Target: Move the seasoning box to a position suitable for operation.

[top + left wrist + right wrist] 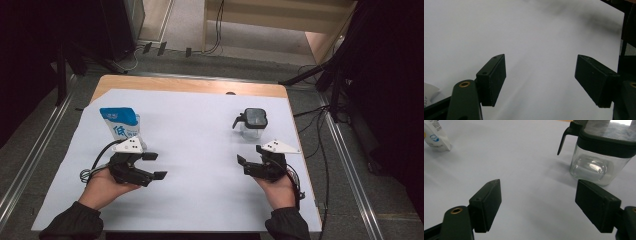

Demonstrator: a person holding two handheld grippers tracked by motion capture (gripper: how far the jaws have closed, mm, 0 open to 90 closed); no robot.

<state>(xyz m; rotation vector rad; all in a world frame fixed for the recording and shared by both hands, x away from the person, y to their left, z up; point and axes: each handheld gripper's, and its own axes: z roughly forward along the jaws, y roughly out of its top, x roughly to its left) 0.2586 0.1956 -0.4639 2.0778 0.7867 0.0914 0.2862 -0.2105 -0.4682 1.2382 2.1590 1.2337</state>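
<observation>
The left gripper [154, 165] has its jaws standing wide apart with nothing between them, over the bare white sheet [200, 150] that covers the bench [190, 85]. The right gripper [249, 154] is likewise spread wide and holds nothing, touching nothing.

The glass jar [252, 123] with its dark lid and spout stands upright on the sheet just beyond the right gripper. The blue-and-white pouch [120, 123] stands well to the left of the jar, just behind the left gripper.

The right gripper view shows the jar [596, 157] close ahead, off to the right of the gap between the jaws, its clear walls and black handle plain, with the pouch [436, 136] far off at the upper left. The left gripper view shows blank sheet [536, 37] ahead of the jaws.
</observation>
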